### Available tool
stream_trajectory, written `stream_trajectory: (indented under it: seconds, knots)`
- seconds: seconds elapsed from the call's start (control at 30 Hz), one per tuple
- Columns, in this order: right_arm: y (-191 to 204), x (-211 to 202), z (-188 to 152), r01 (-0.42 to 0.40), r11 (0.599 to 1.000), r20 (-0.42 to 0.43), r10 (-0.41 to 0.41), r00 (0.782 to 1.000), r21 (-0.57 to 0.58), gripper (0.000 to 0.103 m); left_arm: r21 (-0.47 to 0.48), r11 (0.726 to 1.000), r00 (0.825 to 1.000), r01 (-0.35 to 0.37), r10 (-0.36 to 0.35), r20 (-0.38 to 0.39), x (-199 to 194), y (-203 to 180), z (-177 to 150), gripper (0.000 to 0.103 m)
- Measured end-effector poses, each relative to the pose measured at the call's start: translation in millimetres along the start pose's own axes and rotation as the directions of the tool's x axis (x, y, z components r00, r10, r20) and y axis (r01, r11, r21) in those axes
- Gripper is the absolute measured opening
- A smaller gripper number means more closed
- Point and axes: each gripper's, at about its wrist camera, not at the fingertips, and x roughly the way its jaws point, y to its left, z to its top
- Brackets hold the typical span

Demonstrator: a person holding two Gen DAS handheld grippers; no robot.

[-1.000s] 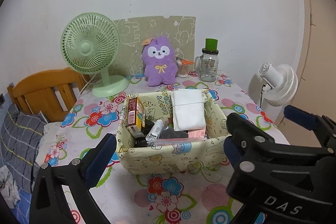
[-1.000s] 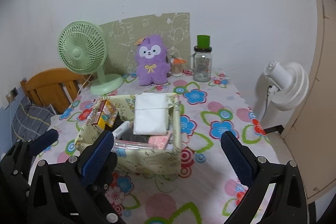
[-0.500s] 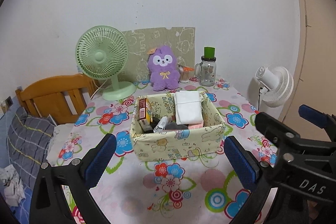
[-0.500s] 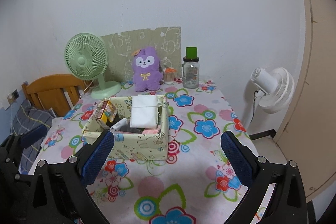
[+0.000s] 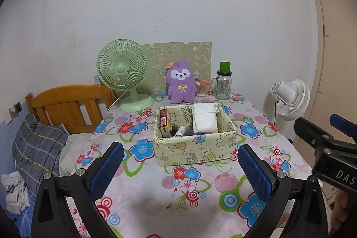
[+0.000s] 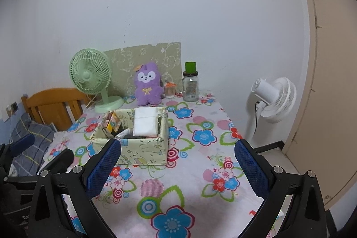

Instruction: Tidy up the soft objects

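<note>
A pale yellow fabric box [image 5: 194, 148] [image 6: 142, 151] stands mid-table and holds a folded white cloth [image 5: 204, 118] [image 6: 146, 123], a small carton [image 5: 164, 118] and other bits. A purple plush toy [image 5: 181, 81] [image 6: 147, 84] sits upright at the table's back. My left gripper [image 5: 180, 168] is open and empty, well short of the box. My right gripper [image 6: 178, 166] is open and empty, near the front edge, to the right of the box; it also shows at the right of the left wrist view [image 5: 330, 139].
A green desk fan [image 5: 125, 75] [image 6: 93, 79], a glass jar with green lid [image 5: 223, 84] [image 6: 190, 85] and a patterned board [image 5: 178, 59] stand at the back. A white floor fan [image 5: 292, 102] [image 6: 275, 99] is right of the floral table [image 5: 200, 193]. A wooden headboard [image 5: 67, 108] and bedding are left.
Both grippers have pulled back and up from the box, which now looks smaller and farther. Both stay open and empty. Nothing on the table has moved.
</note>
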Motion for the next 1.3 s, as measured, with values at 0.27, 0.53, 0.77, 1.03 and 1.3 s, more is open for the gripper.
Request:
stream_trajectory:
  seconds: [0.27,0.53,0.77,1.03,1.3]
  knots:
    - [-3.7,-11.3,-3.2,0.005,1.000,0.013,-0.006,1.000,0.006,0.103,-0.028,1.000,1.000,-0.001,0.001,0.015,-12.5,5.2,-1.8,0.103]
    - [-2.4,-16.3,-3.6,0.006,1.000,0.026,-0.006,1.000,0.006,0.103,-0.030,0.999,1.000,0.012,-0.012,0.023,-16.0,5.3,-1.0,0.103]
    - [-1.0,-14.7,-3.2,0.001,1.000,0.023,-0.001,1.000,0.004,0.103,-0.033,0.999,1.000,0.012,-0.012,0.026,-16.3,6.1,-0.6,0.103]
    - [2.6,-12.7,-3.4,-0.001,1.000,0.023,0.001,1.000,-0.002,0.103,-0.032,0.999,1.000,0.010,-0.009,0.026,-15.9,6.2,-0.8,0.103]
    - [3.7,-11.5,-4.2,0.002,1.000,0.020,-0.002,1.000,-0.001,0.103,-0.039,0.999,0.999,0.014,-0.013,0.031,-14.8,6.3,0.8,0.103]
